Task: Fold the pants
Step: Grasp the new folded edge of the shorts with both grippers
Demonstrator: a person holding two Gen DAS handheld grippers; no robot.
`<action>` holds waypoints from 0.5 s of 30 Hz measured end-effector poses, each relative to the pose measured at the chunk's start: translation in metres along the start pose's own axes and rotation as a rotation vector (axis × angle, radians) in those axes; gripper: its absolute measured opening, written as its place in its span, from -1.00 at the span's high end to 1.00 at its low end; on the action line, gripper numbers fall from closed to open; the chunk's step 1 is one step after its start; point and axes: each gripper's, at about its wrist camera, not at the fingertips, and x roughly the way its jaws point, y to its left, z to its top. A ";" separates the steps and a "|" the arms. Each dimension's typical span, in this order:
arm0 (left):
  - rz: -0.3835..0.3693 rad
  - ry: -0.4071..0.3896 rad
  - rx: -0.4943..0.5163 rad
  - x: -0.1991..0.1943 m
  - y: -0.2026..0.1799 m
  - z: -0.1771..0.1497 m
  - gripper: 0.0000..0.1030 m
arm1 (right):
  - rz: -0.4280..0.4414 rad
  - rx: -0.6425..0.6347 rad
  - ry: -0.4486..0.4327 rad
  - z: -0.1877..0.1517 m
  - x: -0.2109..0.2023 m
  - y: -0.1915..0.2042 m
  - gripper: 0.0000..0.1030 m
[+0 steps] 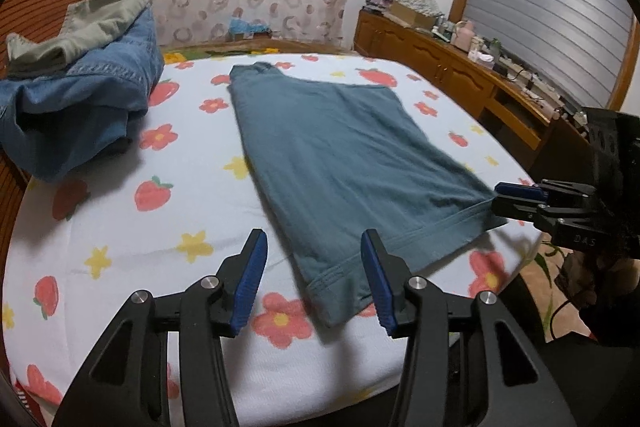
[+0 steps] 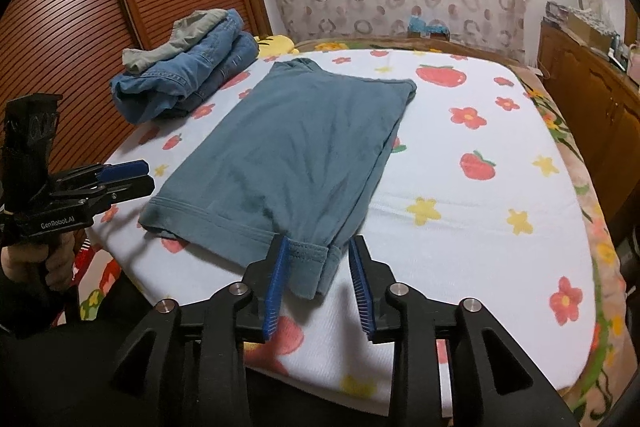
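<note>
Teal pants (image 1: 344, 155) folded on strawberry-print bed (image 1: 120, 227), wooden dresser (image 1: 448, 67) beside, both grippers' fingers (image 1: 374, 275) apart, holding nothing

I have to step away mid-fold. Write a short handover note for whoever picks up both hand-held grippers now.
Left hand-held gripper: open, nothing pinched; the near left hem corner of the teal pants lies between its pads.
Right hand-held gripper: open, the near right hem corner between its pads, not gripped.
Pants: folded into a flat rectangle in the middle of the flowered bed sheet, hems towards you.
Other clothes: jeans pile at the far left of the bed, apart from the pants.
Done: fold laid down and released.
Left: probably another fold to make it smaller, or move it to the pile.
</note>
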 end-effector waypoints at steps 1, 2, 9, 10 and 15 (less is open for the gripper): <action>0.000 0.007 -0.002 0.002 0.001 -0.002 0.04 | -0.002 0.003 0.006 0.000 0.002 0.000 0.35; 0.000 0.014 0.000 0.004 0.001 -0.004 0.04 | -0.001 0.007 0.011 0.000 0.005 0.000 0.35; 0.012 0.039 0.014 0.011 0.002 -0.012 0.05 | -0.006 0.017 0.040 -0.003 0.013 0.002 0.34; 0.014 0.042 0.016 0.011 0.002 -0.013 0.05 | -0.009 0.016 0.042 -0.004 0.014 0.001 0.34; 0.013 0.051 0.020 0.014 0.000 -0.018 0.05 | -0.016 0.016 0.046 -0.007 0.015 0.002 0.34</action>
